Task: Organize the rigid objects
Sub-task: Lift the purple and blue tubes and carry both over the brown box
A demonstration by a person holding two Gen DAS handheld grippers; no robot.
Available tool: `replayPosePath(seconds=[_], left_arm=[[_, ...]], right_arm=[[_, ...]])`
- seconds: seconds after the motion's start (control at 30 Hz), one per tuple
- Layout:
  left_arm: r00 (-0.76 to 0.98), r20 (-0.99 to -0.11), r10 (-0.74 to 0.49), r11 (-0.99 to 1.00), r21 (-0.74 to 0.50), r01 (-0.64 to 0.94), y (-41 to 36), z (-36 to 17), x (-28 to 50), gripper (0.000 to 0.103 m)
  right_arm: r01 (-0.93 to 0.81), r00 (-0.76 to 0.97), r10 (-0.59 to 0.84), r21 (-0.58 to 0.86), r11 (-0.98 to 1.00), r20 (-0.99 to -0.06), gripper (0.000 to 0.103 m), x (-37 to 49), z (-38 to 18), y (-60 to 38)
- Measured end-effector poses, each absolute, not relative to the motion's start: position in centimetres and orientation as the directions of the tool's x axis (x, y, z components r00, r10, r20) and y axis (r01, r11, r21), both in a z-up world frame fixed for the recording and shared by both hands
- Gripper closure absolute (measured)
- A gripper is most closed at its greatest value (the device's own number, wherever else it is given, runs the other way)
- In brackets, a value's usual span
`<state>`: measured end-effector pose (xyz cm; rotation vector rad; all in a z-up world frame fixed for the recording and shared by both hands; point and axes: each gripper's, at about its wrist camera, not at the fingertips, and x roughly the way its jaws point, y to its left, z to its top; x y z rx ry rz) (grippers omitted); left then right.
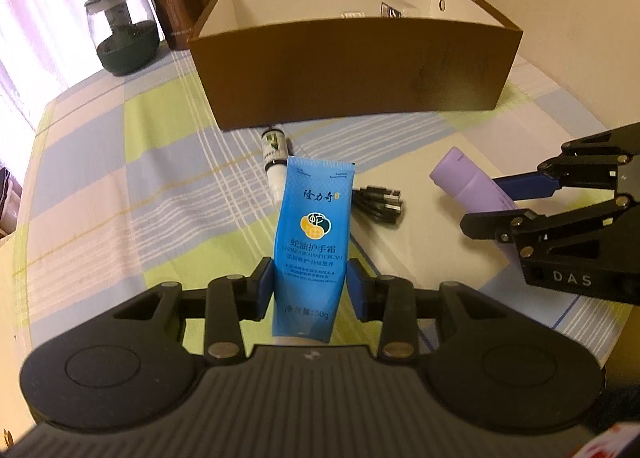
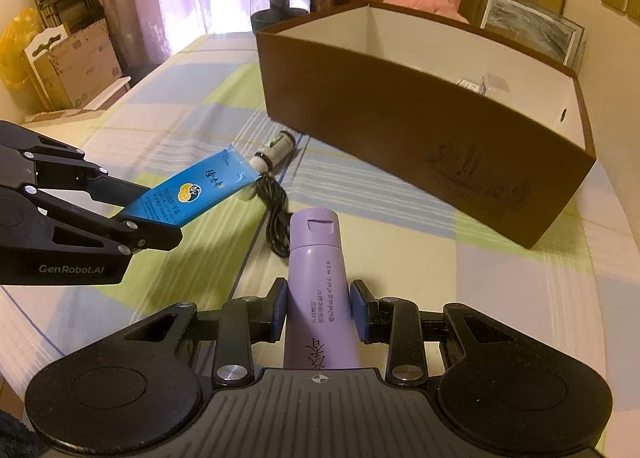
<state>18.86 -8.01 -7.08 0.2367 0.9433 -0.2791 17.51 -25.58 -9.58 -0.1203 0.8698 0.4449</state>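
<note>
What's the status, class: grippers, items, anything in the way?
Left gripper shut on blue tube. Right gripper shut on purple tube. Brown box ahead, open. Small bottle and black cable on the table before it.

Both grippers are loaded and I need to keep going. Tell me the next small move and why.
Probably carry the blue tube forward and up over the near wall of the brown box, then let go inside. The left gripper already clamps it off the table, and the box stands open straight ahead. The right gripper holds the purple bottle and could follow. A small bottle and cable remain on the table.
</note>
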Motion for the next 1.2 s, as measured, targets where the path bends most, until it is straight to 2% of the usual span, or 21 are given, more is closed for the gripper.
replayPosePath(seconds=[0.5, 1.2], left_arm=[[0.603, -0.784, -0.149, 0.932, 0.093, 0.351, -9.1, -4.8, 21.3, 0.069], [0.667, -0.719, -0.194, 0.931, 0.080, 0.357, -11.8, 0.1, 29.9, 0.069]], right_arm=[[-0.409, 0.594, 0.337, 0.087, 0.909, -0.730, 0.073, 19.8, -7.3, -26.2], [-0.322, 0.660, 0.336, 0.151, 0.935, -0.672, 0.073, 27.6, -2.4, -28.7]])
